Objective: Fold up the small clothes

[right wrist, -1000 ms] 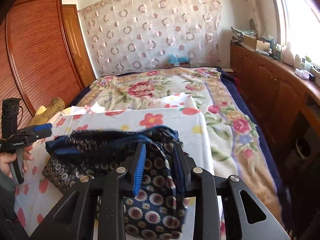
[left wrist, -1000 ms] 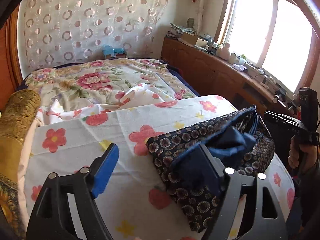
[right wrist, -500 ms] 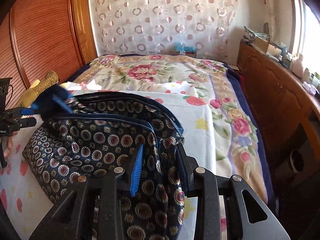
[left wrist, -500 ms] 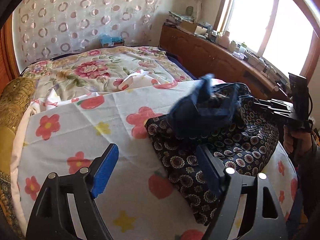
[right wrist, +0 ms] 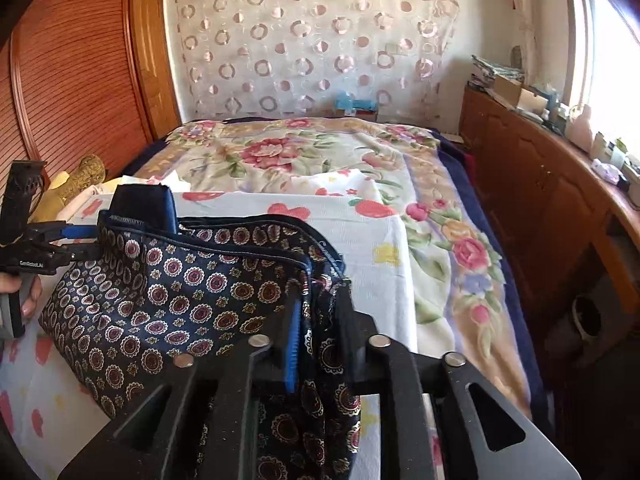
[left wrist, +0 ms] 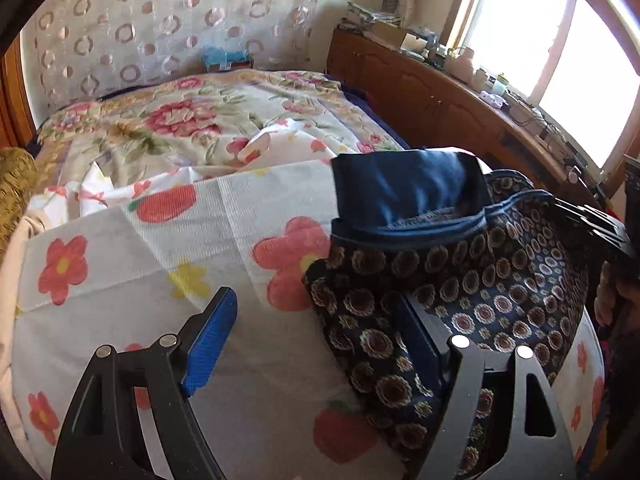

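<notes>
Patterned navy garment [right wrist: 192, 304] lies on the floral white sheet [left wrist: 160, 248] at the near end of the bed [right wrist: 304, 152], blue lining flap [left wrist: 408, 188] turned up at its far left edge. Right gripper [right wrist: 316, 340] fingers pinching the garment's near right edge. Left gripper [left wrist: 316, 344] fingers spread wide, nothing gripped, right finger over the garment's left part, left finger over bare sheet. Wooden cabinet [right wrist: 540, 200] along the right.
</notes>
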A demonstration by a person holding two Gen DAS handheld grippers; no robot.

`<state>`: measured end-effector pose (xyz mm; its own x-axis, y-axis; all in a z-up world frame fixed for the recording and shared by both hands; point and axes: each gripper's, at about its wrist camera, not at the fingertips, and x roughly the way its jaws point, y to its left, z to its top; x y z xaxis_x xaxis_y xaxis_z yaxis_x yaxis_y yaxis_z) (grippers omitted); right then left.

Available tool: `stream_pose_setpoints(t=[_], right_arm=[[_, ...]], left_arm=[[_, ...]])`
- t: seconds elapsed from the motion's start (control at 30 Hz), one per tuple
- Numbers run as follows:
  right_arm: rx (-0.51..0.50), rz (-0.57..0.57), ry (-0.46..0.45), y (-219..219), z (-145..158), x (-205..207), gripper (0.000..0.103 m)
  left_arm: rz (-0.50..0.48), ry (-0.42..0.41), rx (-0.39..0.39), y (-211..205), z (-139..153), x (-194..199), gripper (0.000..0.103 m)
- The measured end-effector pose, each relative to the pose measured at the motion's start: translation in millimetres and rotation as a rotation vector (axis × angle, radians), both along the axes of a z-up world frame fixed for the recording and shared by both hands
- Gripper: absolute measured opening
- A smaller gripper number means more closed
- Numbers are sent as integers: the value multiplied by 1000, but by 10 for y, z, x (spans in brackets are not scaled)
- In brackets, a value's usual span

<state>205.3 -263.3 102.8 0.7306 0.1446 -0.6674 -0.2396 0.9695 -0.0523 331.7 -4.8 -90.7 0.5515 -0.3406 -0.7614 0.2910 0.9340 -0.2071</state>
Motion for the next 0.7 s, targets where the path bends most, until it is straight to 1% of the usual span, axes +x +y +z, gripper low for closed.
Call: stream_pose_setpoints(t=[0.03, 0.13, 0.2, 0.23, 0.27, 0.3, 0.37, 0.4, 0.47, 0.53, 0.57, 0.6, 0.7], right_arm=[[-1, -6, -7, 13, 18, -16, 28], [5, -6, -11, 24, 55, -86, 45], [3, -1, 9, 38, 8, -84, 50], [0, -1, 18, 18, -17, -50, 51], [-5, -6, 27, 8, -43, -28, 52], [-7, -12, 39, 0, -81, -24, 52], [-1, -22, 65, -38, -134, 16, 53], [6, -24, 74, -55, -161, 33, 54], [12, -25, 83, -68, -187, 72, 56], [16, -31, 93, -69, -207, 121, 57], [31, -31, 100, -71, -213, 154, 57], [46, -29, 110, -71, -225, 179, 58], [60, -20, 136, -68, -258, 287, 62]], left_arm=[[4, -6, -2, 13, 12, 13, 80], [-2, 3, -14, 3, 25, 49, 80], [-14, 6, -31, -10, 32, 57, 80], [-29, 9, -48, -19, 35, 57, 75], [-41, 11, -62, -29, 39, 49, 68], [-49, 14, -72, -40, 44, 45, 65], [-64, 30, -109, -49, 44, 39, 48], [-72, 42, -133, -56, 38, 41, 47], [-75, 53, -144, -67, 39, 43, 35], [-73, 61, -159, -64, 40, 47, 30], [-72, 64, -166, -61, 41, 51, 26], [-70, 64, -172, -56, 45, 49, 23], [-67, 61, -165, -56, 56, 49, 22]])
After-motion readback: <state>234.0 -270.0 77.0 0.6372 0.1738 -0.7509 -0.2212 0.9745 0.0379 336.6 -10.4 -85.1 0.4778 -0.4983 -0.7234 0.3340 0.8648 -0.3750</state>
